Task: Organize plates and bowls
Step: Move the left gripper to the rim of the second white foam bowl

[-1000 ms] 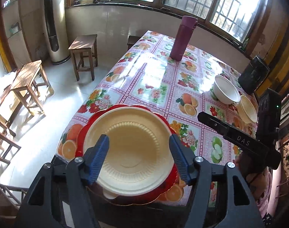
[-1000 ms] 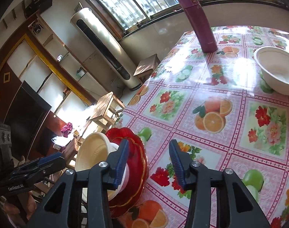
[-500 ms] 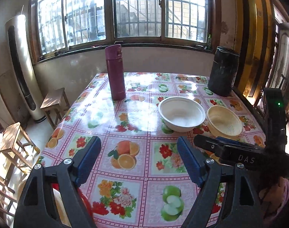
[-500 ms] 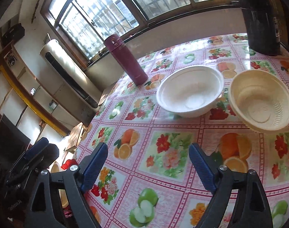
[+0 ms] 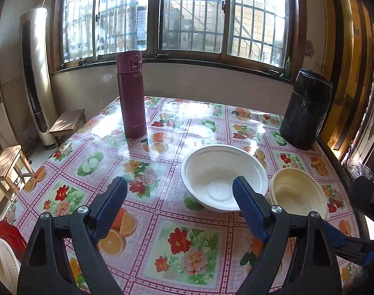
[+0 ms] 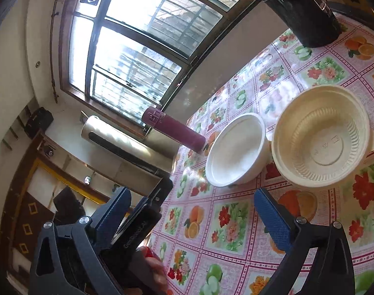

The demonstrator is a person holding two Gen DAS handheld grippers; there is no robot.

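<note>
Bowls now ahead: white bowl (image 5: 224,177) and cream bowl (image 5: 297,194) side by side mid-counter (image 5: 187,245). Second ago I faced red plate (image 5: 8,233) stack; swung off, so bowls likely next. Left fingers (image 5: 118,196) and right fingers (image 6: 273,216) wide open, empty. Purple flask (image 5: 131,95), black canister (image 5: 305,113) behind, clear of path.

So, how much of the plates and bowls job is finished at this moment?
Done: one cream bowl lies on the red plate at the table's near left corner. In hand: nothing; the left claw and right claw are open. Left: the white round bowl and cream ribbed bowl sit separately.
</note>
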